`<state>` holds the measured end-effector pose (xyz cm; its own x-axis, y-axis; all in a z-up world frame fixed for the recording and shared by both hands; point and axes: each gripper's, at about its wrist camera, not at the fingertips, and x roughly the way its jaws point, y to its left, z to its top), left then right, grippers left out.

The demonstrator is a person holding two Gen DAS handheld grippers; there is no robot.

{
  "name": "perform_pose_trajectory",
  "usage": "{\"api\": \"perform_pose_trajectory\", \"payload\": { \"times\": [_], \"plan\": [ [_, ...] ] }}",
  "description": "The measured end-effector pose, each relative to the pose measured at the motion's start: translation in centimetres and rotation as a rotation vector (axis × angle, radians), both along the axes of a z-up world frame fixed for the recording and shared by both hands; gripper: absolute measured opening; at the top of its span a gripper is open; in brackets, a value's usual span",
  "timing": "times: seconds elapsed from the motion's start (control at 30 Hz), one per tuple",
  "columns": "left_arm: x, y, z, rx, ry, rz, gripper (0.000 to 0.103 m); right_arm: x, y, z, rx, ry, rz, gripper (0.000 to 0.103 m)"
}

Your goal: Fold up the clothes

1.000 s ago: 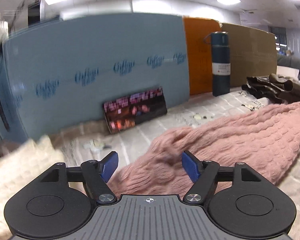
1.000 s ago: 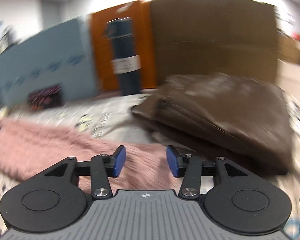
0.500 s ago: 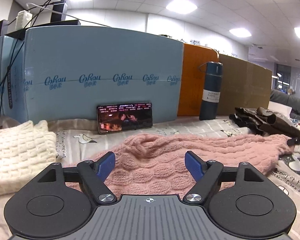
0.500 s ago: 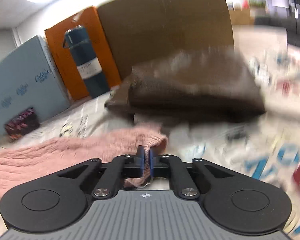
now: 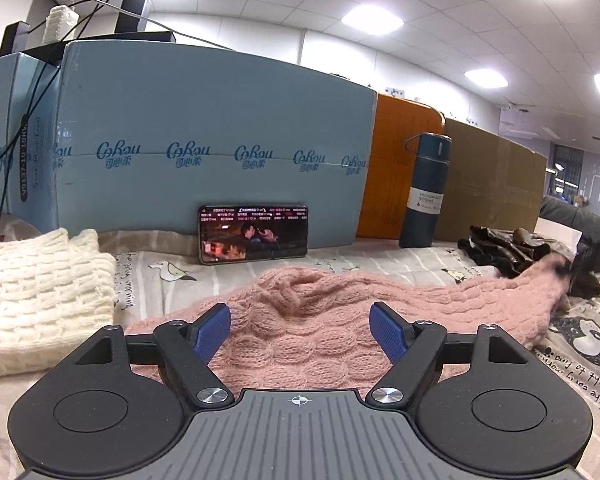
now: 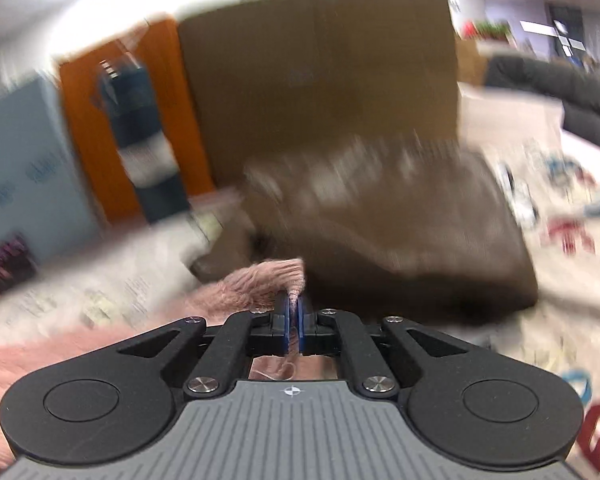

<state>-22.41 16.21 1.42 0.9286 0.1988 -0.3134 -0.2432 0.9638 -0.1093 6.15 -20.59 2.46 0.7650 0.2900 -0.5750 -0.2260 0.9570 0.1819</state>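
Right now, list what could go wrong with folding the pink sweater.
1. The right hand-held gripper pinches only a thin edge of the pink sweater; it may slip out.
2. The left hand-held gripper is open, so the near end may drag.
3. The sweater could snag the brown garment.

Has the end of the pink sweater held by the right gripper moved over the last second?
Yes. The pink sweater, clamped in the right gripper, has risen off the bedsheet toward the brown garment.

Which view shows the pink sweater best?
The left wrist view: the pink sweater lies sharp across the bed. The right wrist view is blurred, showing only the edge pinched in the right gripper.
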Motion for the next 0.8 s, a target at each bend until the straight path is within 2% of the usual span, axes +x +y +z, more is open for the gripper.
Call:
{"api": "perform_pose_trajectory", "payload": {
  "times": [0.13,0.2,0.23,0.27,0.33,0.4,0.5,0.63,0.7,0.8],
  "plan": [
    [-0.1,0.0,0.0,0.0,-0.003,0.01,0.079,-0.5,-1.5,-1.2,0.077,0.026,-0.032,0.008],
    [-0.2,0.0,0.1,0.002,-0.009,0.016,0.082,-1.5,-2.2,-0.4,0.121,0.031,-0.067,0.026],
    [-0.3,-0.1,0.1,0.003,-0.013,0.019,0.084,-2.1,-2.6,-0.1,0.162,0.049,-0.079,0.047],
    [-0.3,-0.1,0.2,0.003,-0.016,0.02,0.086,-2.7,-3.0,0.0,0.222,0.078,-0.079,0.06],
    [-0.3,-0.1,0.2,0.001,-0.02,0.023,0.087,-3.5,-3.8,-0.2,0.36,0.165,-0.066,0.068],
    [-0.3,0.0,0.2,-0.003,-0.019,0.023,0.087,-3.8,-3.9,-1.2,0.456,0.245,-0.042,0.069],
    [-0.3,0.1,0.2,-0.009,-0.021,0.022,0.087,-3.3,-2.9,-2.6,0.528,0.331,-0.031,0.069],
    [-0.3,0.2,0.2,-0.019,-0.021,0.023,0.087,-2.7,-1.8,-3.4,0.61,0.322,-0.049,0.071],
    [-0.3,0.3,0.1,-0.023,-0.021,0.02,0.087,-2.6,-1.5,-3.5,0.644,0.282,-0.081,0.071],
    [-0.4,0.3,0.1,-0.023,-0.022,0.021,0.087,-2.4,-0.6,-3.9,0.632,0.229,-0.15,0.063]
  ]
}}
